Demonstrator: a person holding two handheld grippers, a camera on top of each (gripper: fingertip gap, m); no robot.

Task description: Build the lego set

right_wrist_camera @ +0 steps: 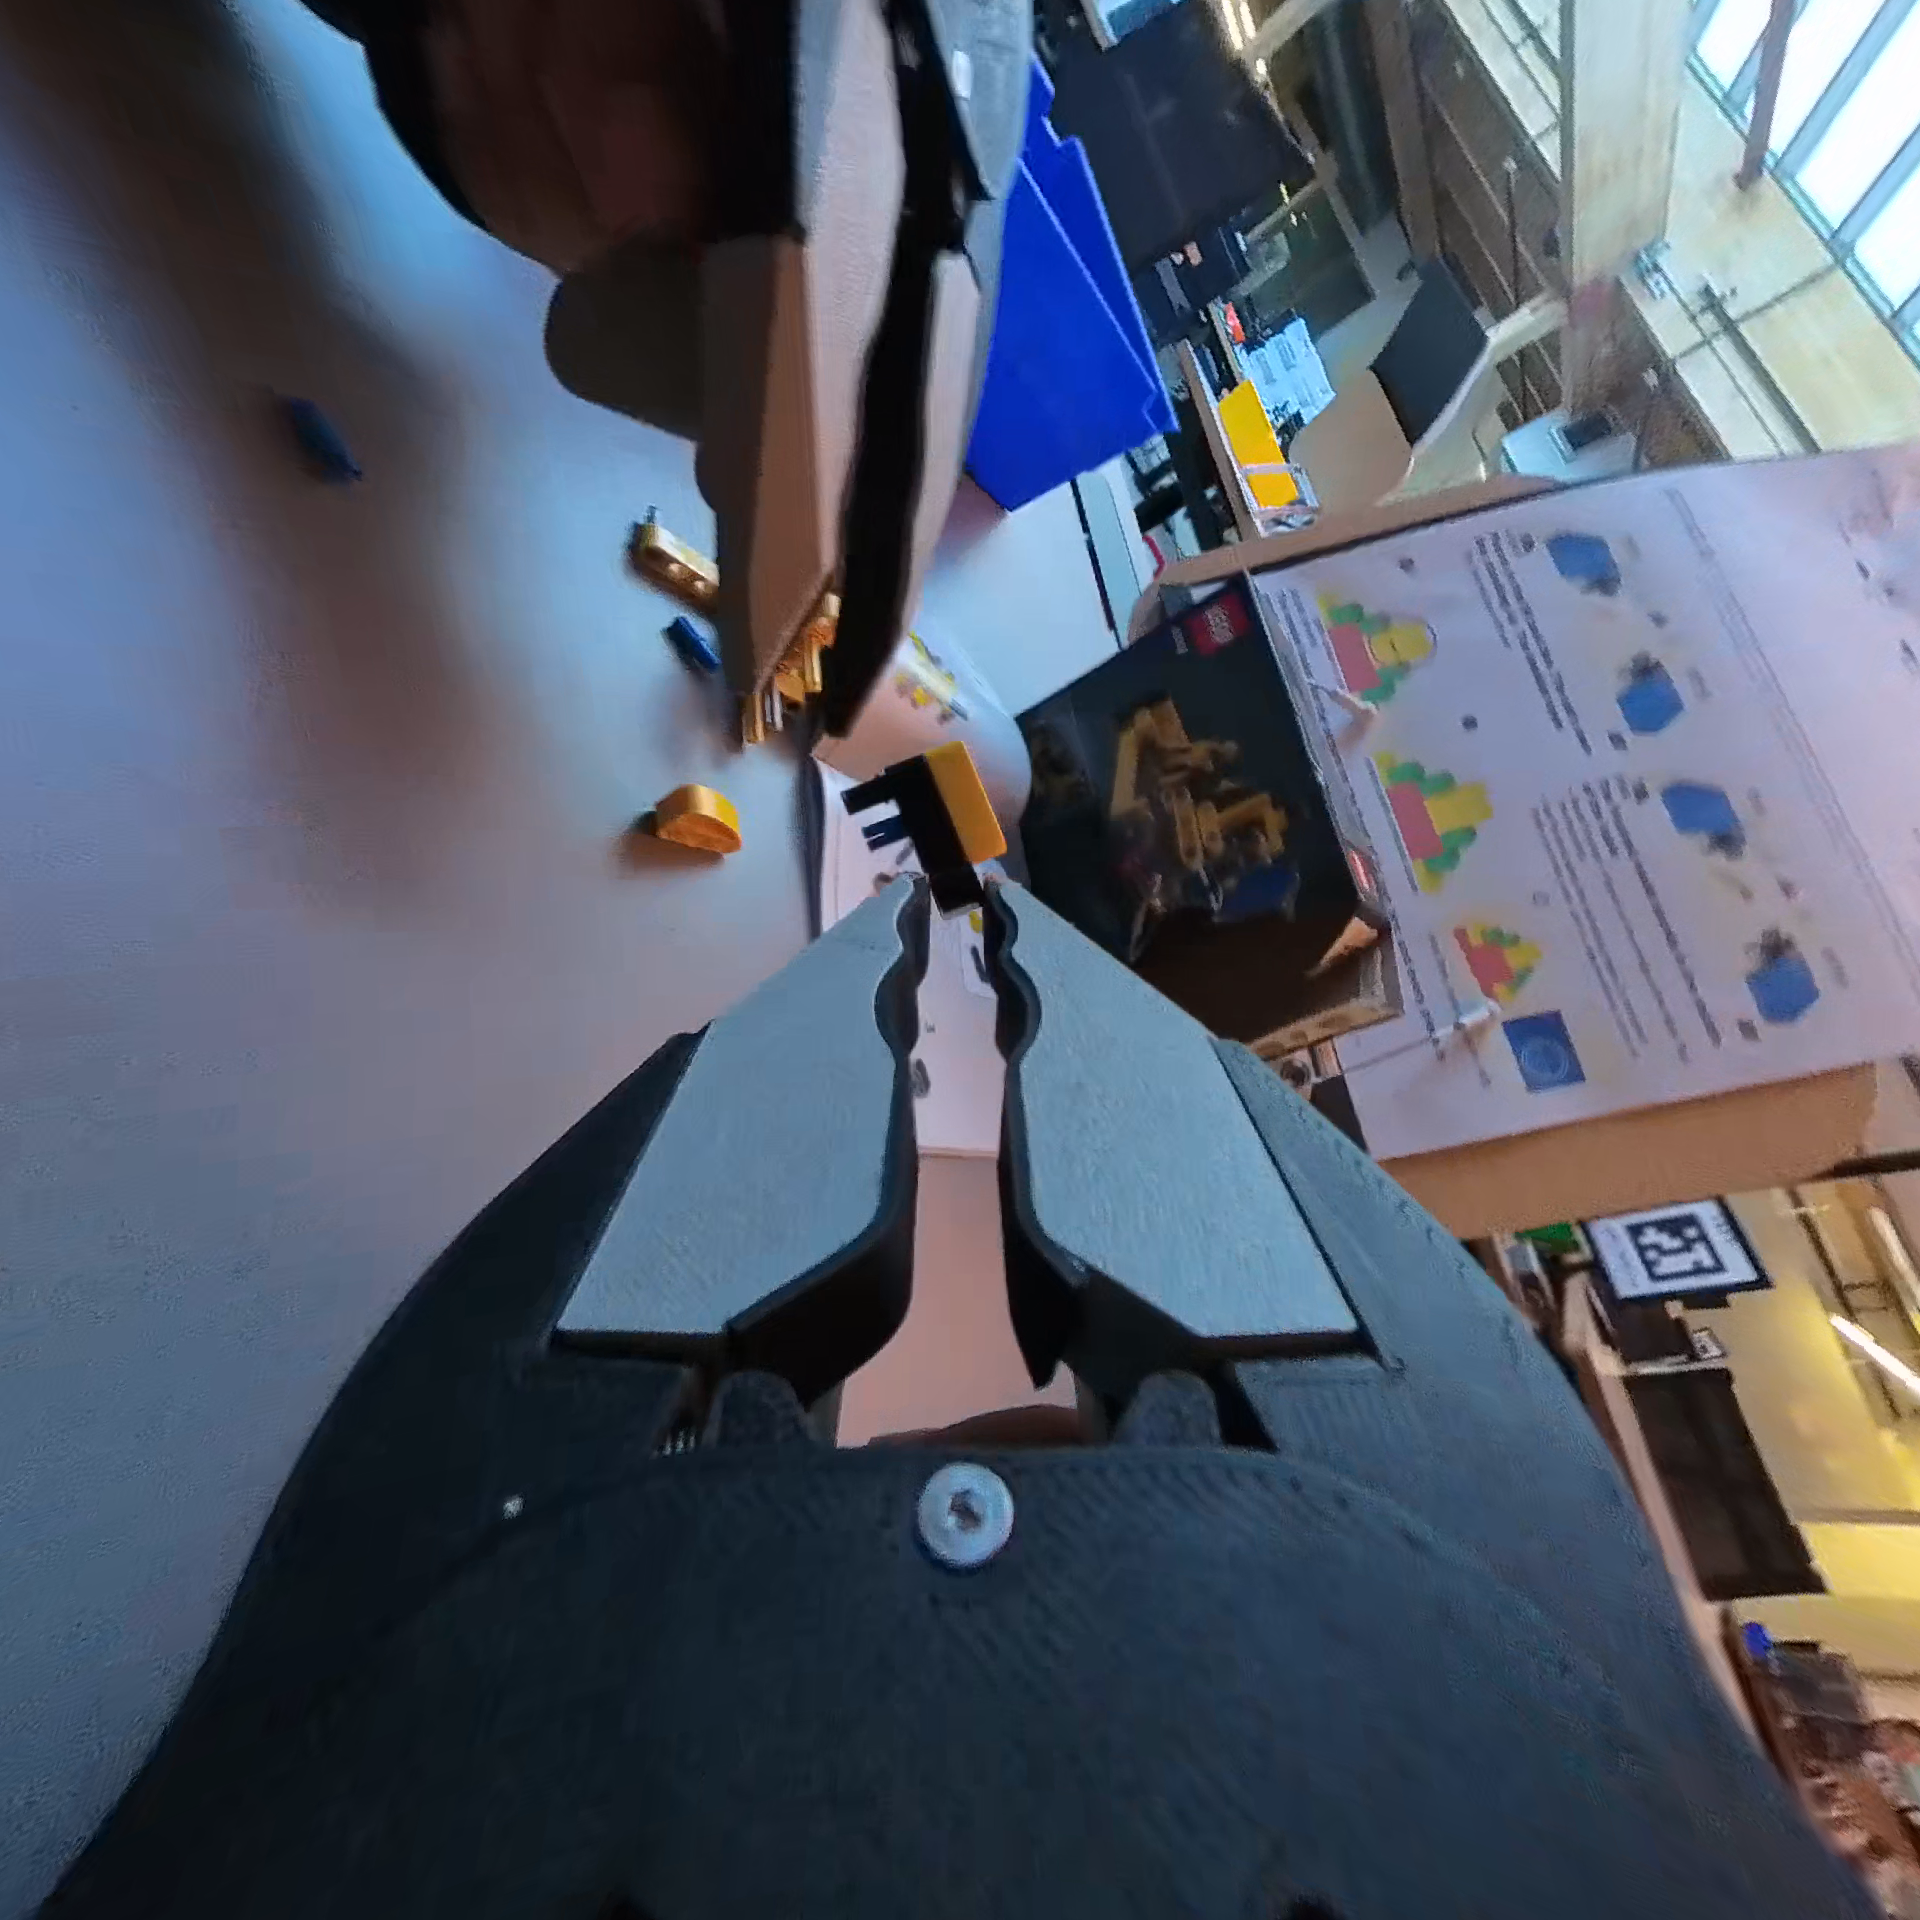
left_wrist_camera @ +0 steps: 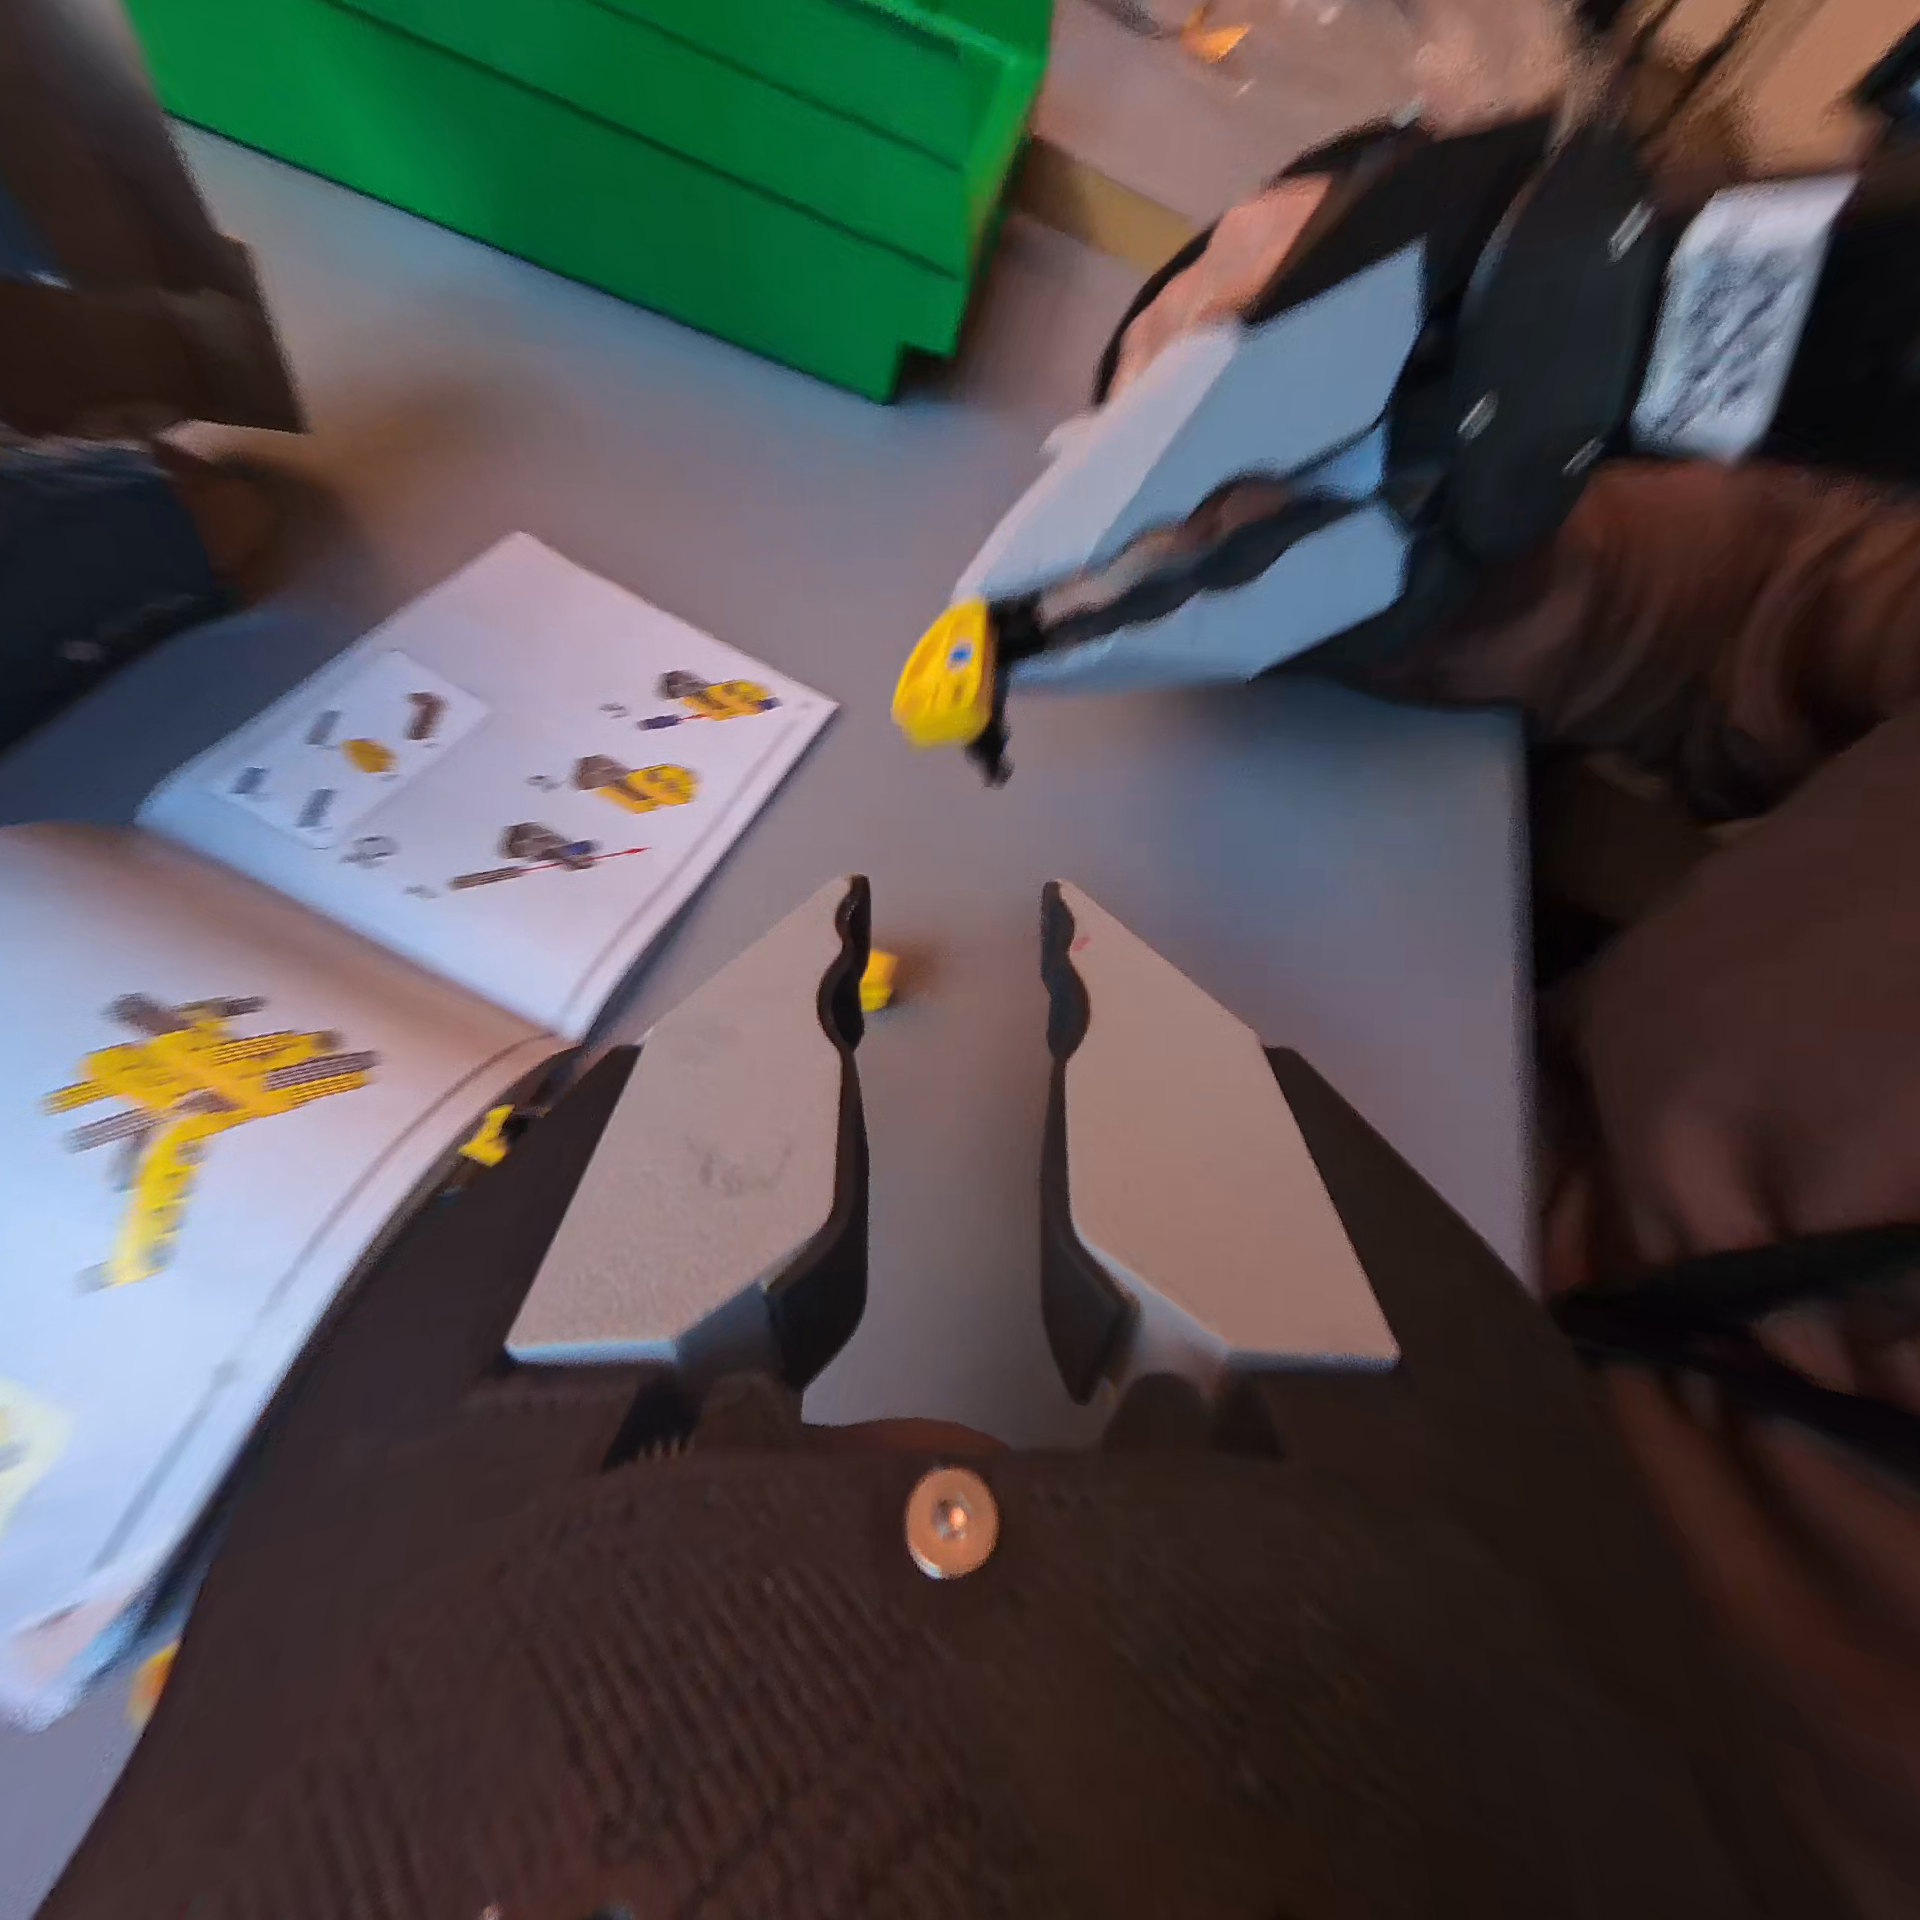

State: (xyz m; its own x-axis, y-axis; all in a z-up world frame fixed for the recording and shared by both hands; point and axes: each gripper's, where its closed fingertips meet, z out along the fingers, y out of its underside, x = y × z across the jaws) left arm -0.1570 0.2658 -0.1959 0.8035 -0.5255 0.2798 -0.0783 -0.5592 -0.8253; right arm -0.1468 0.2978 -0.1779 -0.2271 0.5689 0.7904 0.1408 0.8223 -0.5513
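My left gripper (left_wrist_camera: 951, 935) is open and empty, low over the grey table (left_wrist_camera: 1195, 883). A small yellow piece (left_wrist_camera: 881, 977) lies on the table against its left finger. My right gripper (right_wrist_camera: 954, 894) is shut on a small black-and-yellow lego assembly (right_wrist_camera: 940, 821) and holds it above the table. The assembly also shows in the left wrist view (left_wrist_camera: 943, 677), up and to the right of my left gripper. The left gripper shows in the right wrist view (right_wrist_camera: 800, 665), with yellow pieces (right_wrist_camera: 795, 681) at its tips. An open instruction booklet (left_wrist_camera: 499, 748) lies to the left.
Loose pieces lie on the table: a yellow half-round piece (right_wrist_camera: 696, 821), a yellow beam (right_wrist_camera: 673, 556) and two blue pins (right_wrist_camera: 317, 442). Green stacked bins (left_wrist_camera: 623, 156) stand at the back. A black lego box (right_wrist_camera: 1195, 831), blue bins (right_wrist_camera: 1070, 364) and a board with a printed sheet (right_wrist_camera: 1610, 779) stand beyond. Left tips to right tips: about 5 cm.
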